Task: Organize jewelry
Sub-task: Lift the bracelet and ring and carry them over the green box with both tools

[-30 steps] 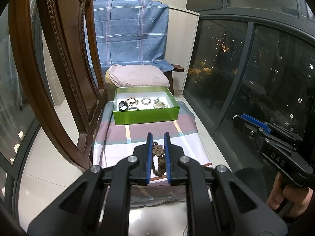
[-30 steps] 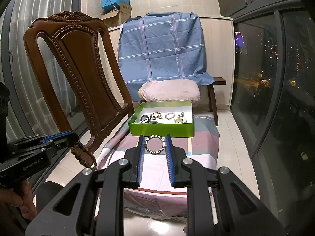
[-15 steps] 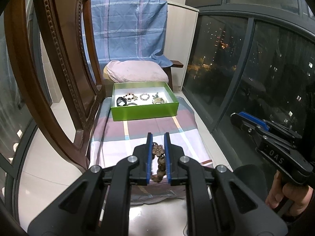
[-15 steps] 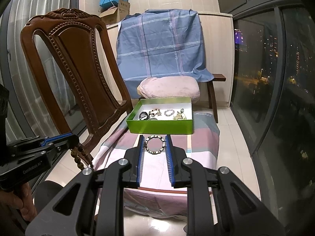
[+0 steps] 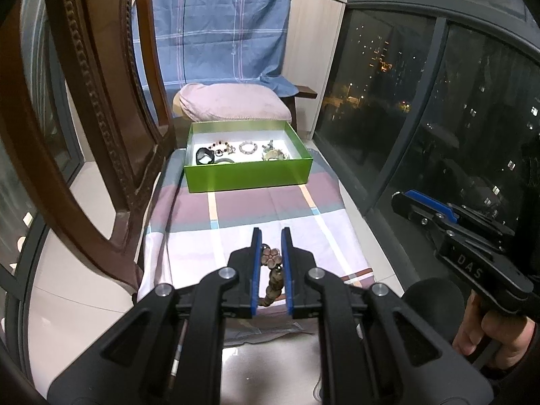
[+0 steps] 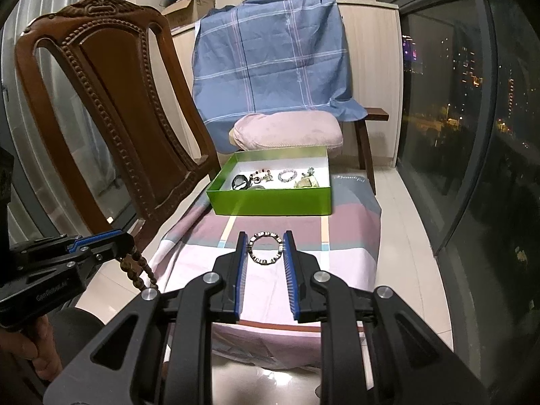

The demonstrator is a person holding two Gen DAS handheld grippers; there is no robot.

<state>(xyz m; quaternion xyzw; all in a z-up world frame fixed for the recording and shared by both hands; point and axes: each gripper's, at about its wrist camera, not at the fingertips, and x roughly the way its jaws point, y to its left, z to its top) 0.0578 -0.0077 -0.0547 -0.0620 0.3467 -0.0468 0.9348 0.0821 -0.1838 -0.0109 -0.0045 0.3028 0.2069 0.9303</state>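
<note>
My left gripper point(image 5: 271, 236) is shut on a brown beaded bracelet point(image 5: 272, 258) with a flower-shaped bead; its strand hangs down between the pads. In the right wrist view the same bracelet point(image 6: 136, 266) dangles from the left gripper point(image 6: 126, 239) at the left edge. My right gripper point(image 6: 264, 238) is shut on a black-and-white ring bracelet point(image 6: 265, 248), held upright between its pads. Both grippers hover above the near end of a striped cloth-covered bench point(image 5: 243, 216). An open green box point(image 5: 248, 177) with several jewelry pieces sits at the bench's far end.
A carved wooden chair point(image 6: 111, 111) stands close on the left of the bench. A pink cushion point(image 6: 287, 131) and a blue plaid cloth point(image 6: 270, 60) lie behind the box. Dark glass windows point(image 6: 472, 135) run along the right. A hand point(image 5: 492, 330) holds the right gripper's handle.
Both grippers have come forward and down toward the bench, each still holding its bracelet; the green box looks nearer and larger.
</note>
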